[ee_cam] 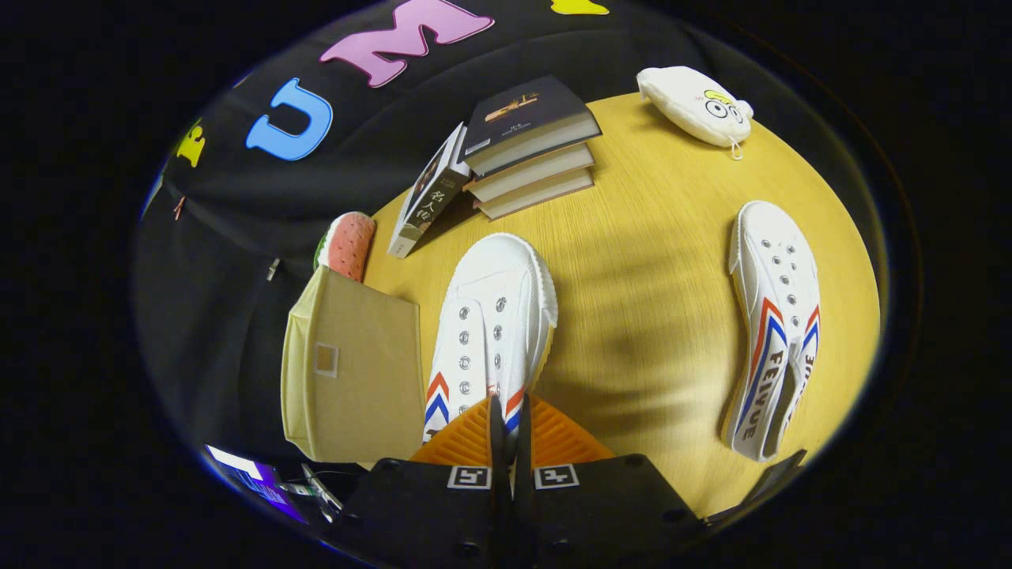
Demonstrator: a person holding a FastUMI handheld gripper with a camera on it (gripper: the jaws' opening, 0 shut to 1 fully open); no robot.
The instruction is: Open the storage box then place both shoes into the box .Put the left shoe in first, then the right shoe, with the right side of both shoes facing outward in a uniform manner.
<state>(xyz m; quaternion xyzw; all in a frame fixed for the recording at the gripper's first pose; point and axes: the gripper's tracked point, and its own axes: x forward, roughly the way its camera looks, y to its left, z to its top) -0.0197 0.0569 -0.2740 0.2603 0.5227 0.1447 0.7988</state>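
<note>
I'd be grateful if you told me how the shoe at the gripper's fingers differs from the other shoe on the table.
The near shoe sits upright, eyelets up, beside the storage box; the far shoe lies tipped on its side, apart on the table. The near shoe's heel end meets the closed fingers of the gripper; the far shoe is untouched. Both are white with red and blue stripes.

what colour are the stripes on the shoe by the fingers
Red and blue stripes on the white shoe, clearest in the gripper view.

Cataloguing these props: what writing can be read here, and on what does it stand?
"FEIYUE": on the shoe lying on its side.
"名人传": spine of the leaning book.
Top book of the stack: cover print too small to read.
The claw is shut at the near shoe's heel.
</note>
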